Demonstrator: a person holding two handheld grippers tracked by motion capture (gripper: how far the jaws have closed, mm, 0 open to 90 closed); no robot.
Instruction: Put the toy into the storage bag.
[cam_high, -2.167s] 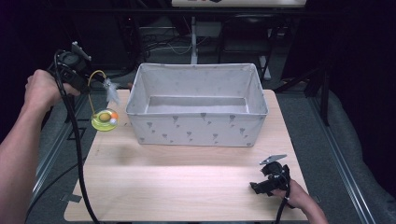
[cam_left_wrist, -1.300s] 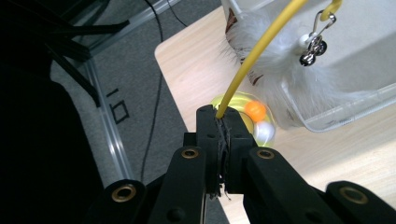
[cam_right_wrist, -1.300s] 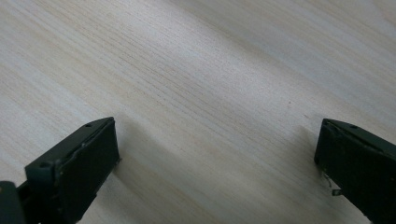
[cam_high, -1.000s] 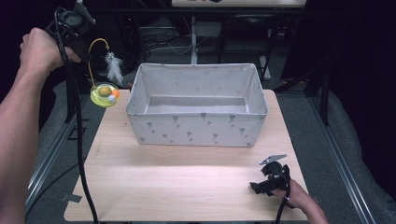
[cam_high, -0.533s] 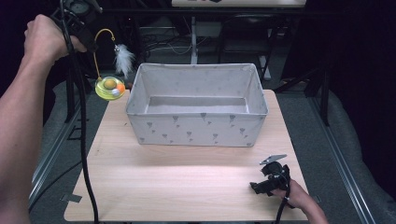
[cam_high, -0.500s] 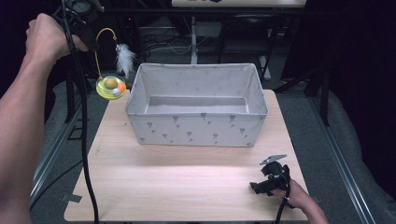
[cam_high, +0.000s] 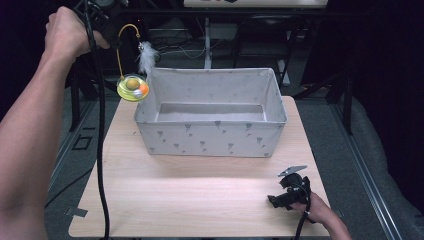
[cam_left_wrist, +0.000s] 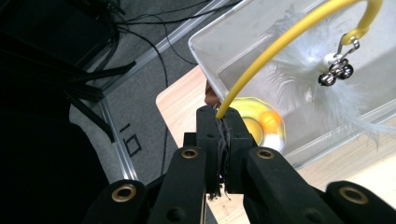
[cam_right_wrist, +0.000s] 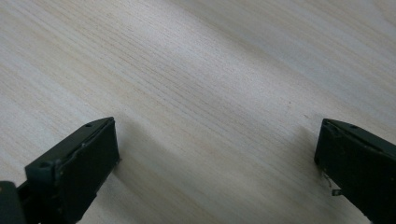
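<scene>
A cat toy hangs in the air at the bin's far left corner: a yellow-green dish (cam_high: 132, 88) with an orange ball, a curved yellow wire (cam_high: 120, 47) and a white feather (cam_high: 146, 58) with a small bell. My left gripper (cam_high: 112, 31) is shut on the yellow wire (cam_left_wrist: 261, 63), held high at the upper left. Below its jaws I see the dish (cam_left_wrist: 261, 128) and the feather (cam_left_wrist: 322, 88). My right gripper (cam_high: 280, 197) rests near the table's front right, jaws wide apart over bare wood (cam_right_wrist: 215, 107).
A grey fabric bin (cam_high: 210, 142) with a small print pattern stands at the middle back of the wooden table (cam_high: 190, 200). A black cable (cam_high: 102, 150) hangs down from the left gripper. Dark stands and cables lie on the floor behind.
My left hand has lifted the toy off the table and carried it up and right toward the bin's corner. The right gripper has stayed still.
</scene>
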